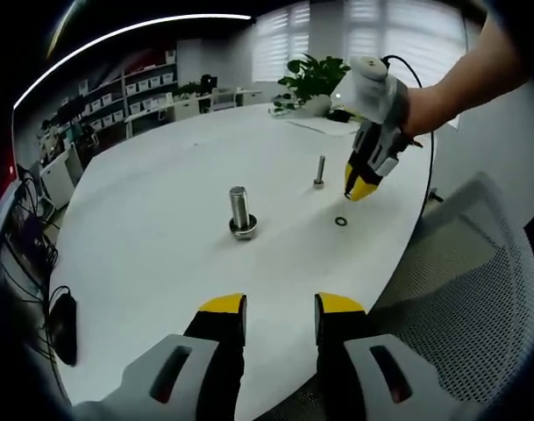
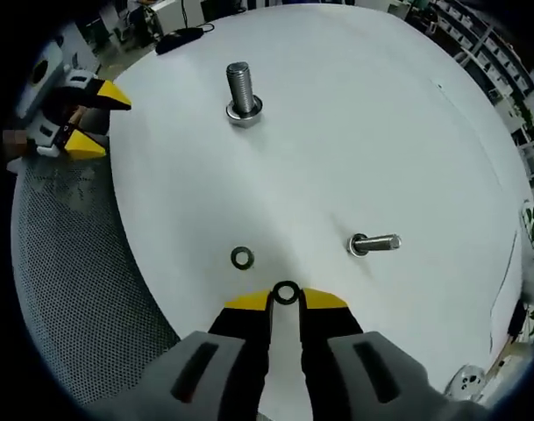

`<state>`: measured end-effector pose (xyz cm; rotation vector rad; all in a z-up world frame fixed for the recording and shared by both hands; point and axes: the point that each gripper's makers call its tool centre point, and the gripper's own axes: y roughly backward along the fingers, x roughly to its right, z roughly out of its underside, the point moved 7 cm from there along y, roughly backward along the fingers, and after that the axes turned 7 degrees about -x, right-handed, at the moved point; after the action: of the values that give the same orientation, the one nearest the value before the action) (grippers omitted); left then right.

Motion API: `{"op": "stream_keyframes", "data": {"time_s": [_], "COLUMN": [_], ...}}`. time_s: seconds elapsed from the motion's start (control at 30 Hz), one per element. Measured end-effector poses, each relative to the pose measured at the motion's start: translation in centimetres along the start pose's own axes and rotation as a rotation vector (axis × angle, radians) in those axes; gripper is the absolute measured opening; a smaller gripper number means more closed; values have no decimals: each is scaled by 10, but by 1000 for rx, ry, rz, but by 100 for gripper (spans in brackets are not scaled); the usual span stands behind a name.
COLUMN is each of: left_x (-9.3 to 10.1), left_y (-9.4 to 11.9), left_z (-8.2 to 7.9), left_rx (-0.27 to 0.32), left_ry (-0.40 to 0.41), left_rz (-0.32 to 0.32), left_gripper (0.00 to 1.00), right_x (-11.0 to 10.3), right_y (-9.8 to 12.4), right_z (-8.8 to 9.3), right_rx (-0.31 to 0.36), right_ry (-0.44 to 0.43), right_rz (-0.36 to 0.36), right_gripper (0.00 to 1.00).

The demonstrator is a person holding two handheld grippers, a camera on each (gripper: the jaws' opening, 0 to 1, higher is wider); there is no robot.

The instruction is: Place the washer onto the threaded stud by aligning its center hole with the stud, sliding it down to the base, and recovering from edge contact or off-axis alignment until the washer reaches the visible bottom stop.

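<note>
A: Where's the right gripper (image 2: 286, 301) sitting?

B: It's hanging low over the white table (image 2: 380, 132), jaws nearly together, and it's pinching a small dark washer (image 2: 286, 293) between the yellow tips. The ring is sticking out past the tips, w/ its hole facing the camera.

A: Any other washers?

B: Yes, a 2nd washer (image 2: 242, 258) is lying flat on the table just to the left of the held one in the right gripper view, not touching it. In the left gripper view it's showing as a small ring (image 1: 341, 221) just below the right gripper (image 1: 361, 189).

A: And the studs?

B: Two are standing on their heads, threads up. The thin stud (image 2: 372, 244) is sitting near the gripper, off to the right in the right gripper view (the fisheye is making it look tipped over). The left gripper view is showing it upright (image 1: 320, 171), just beside the right gripper's tips. The big bolt (image 2: 241, 93) is standing farther off, well apart from both washers.

A: Left gripper?

B: The left gripper (image 1: 281, 309) is hovering at the table edge, jaws parted w/ a clear gap, holding nothing. A mesh chair (image 2: 74, 263) is sitting beside the table.
</note>
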<state>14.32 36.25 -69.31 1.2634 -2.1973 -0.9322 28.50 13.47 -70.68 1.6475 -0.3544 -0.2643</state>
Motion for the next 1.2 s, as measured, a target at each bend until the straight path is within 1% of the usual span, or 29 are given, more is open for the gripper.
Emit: {"op": "stream_keyframes", "data": {"time_s": [0.13,0.2,0.37,0.5,0.6,0.77,1.0,1.2], "left_x": [0,-1,0,-1,0,-1,0,0], "left_y": [0,-1,-1,-1,-1,-1,-2,-2], "left_z": [0,0,1,2,2,2,2,2], "left_rx": [0,-5,-13,-14,-16,-19,-23,-21], "left_ry": [0,0,-4,1,-1,-3,-5,-6], "left_rz": [-3,-5,-3,-4,-5,-7,-2,-3], "left_gripper": [29,29,29,29,29,29,29,29], "right_x": [12,16,23,27,32,42,47,50], "right_y": [7,12,11,14,17,25,32,39], "right_z": [1,0,8,8,7,4,2,-7], "right_rx": [12,37,12,16,20,38,60,84], "right_ry": [-8,-12,-11,-14,-10,-37,-39,-23], "right_rz": [14,24,23,24,28,31,45,57], "right_gripper": [14,14,14,14,14,14,14,14]}}
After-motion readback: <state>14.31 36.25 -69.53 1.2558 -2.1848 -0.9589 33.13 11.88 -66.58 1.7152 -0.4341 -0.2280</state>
